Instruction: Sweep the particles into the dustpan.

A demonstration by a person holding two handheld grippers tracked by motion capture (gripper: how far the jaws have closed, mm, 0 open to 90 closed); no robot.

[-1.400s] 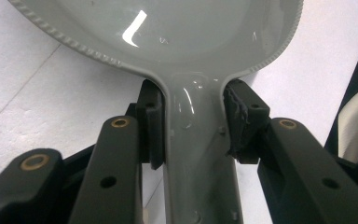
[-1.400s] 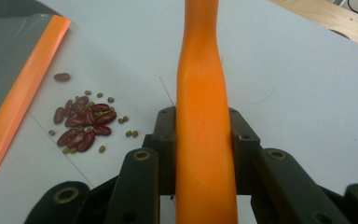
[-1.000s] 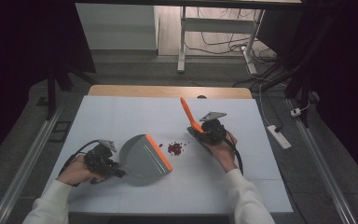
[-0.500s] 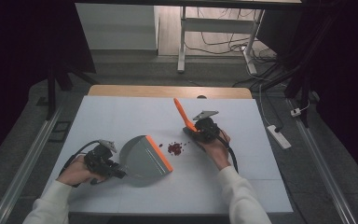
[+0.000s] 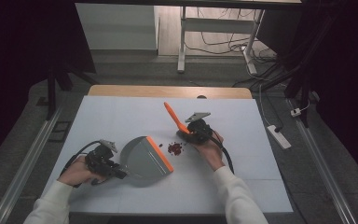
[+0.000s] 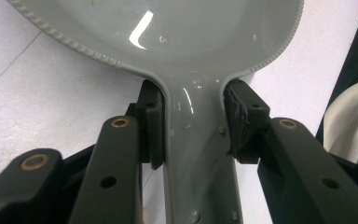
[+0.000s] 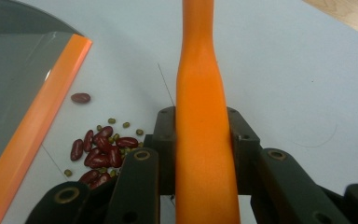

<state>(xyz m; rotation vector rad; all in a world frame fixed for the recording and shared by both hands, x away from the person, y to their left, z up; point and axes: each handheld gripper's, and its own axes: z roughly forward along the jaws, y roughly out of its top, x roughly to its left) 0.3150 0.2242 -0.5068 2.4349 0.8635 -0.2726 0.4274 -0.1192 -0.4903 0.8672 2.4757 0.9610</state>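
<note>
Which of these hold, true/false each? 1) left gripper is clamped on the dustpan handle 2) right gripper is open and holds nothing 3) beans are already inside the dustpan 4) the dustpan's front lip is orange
1) True: the left gripper is shut on the grey dustpan handle.
2) False: the right gripper is shut on the orange brush handle.
3) False: the beans lie on the table, just off the lip.
4) True: the orange lip faces the beans.
</note>
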